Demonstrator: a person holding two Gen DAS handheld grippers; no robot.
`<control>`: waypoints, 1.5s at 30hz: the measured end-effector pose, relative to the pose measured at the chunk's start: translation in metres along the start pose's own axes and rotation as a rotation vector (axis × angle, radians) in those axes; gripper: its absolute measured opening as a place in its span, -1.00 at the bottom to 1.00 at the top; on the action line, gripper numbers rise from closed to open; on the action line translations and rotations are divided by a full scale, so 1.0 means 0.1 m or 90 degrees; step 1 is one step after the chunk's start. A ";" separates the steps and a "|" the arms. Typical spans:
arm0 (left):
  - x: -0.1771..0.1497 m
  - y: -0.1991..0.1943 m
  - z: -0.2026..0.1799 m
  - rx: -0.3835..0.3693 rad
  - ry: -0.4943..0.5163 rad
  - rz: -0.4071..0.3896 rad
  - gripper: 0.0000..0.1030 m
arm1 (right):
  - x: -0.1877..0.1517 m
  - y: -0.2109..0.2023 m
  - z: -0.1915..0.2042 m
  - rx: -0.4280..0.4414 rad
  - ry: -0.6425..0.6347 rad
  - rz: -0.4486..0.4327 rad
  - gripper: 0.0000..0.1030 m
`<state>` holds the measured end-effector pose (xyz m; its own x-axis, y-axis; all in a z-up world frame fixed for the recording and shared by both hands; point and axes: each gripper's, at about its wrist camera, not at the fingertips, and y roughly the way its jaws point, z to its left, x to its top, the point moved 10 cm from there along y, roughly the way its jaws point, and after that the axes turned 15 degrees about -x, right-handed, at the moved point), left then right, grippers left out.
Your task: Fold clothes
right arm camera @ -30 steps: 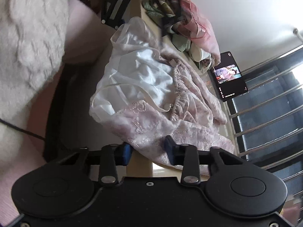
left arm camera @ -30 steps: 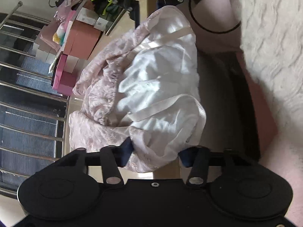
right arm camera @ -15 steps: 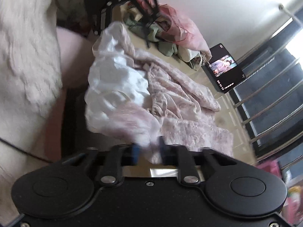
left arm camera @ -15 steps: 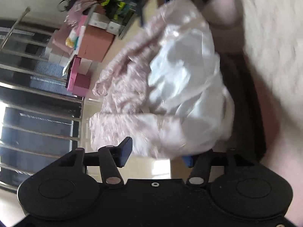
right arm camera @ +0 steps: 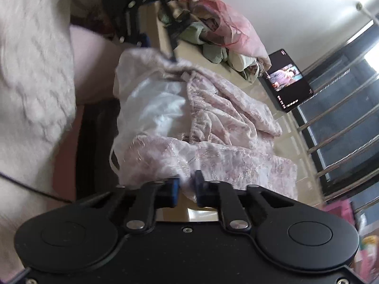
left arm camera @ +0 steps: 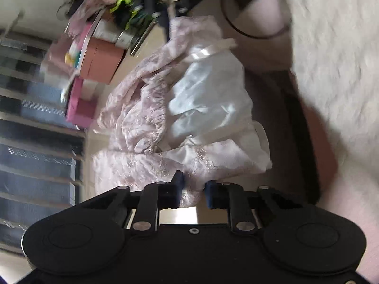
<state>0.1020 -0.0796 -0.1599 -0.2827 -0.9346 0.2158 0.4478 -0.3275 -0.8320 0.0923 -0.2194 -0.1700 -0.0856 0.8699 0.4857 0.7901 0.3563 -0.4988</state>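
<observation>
early going here: the pink lace garment (left arm camera: pixel 151 118) lies rumpled on the worktop (right arm camera: pixel 291 127), no neat fold yet. left tool (left arm camera: pixel 192 190) and right tool (right arm camera: pixel 186 184) are both closing, fabric bunched between their jaws at the near hem.

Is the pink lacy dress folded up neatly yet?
Not yet. The pink lacy dress lies bunched and crumpled on the table, its white lining showing.
</observation>
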 end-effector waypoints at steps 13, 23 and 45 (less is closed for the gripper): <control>-0.11 -0.79 0.76 -0.370 -0.473 -0.278 -0.88 | 0.13 -0.34 -0.84 0.345 0.479 -0.003 -0.92; -1.24 0.01 1.92 -0.487 -1.114 -0.635 0.18 | -1.16 0.71 -1.52 0.379 1.124 0.131 -0.80; -1.37 0.47 1.85 -0.315 -1.147 -0.592 0.51 | -1.35 1.04 -1.41 0.249 1.263 0.046 -0.06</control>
<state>0.3184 0.0071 -0.1339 0.8502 0.2834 0.4436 0.3936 -0.9019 -0.1781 0.2711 -0.3476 -0.1861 0.8029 -0.5219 0.2880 0.5893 0.6225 -0.5150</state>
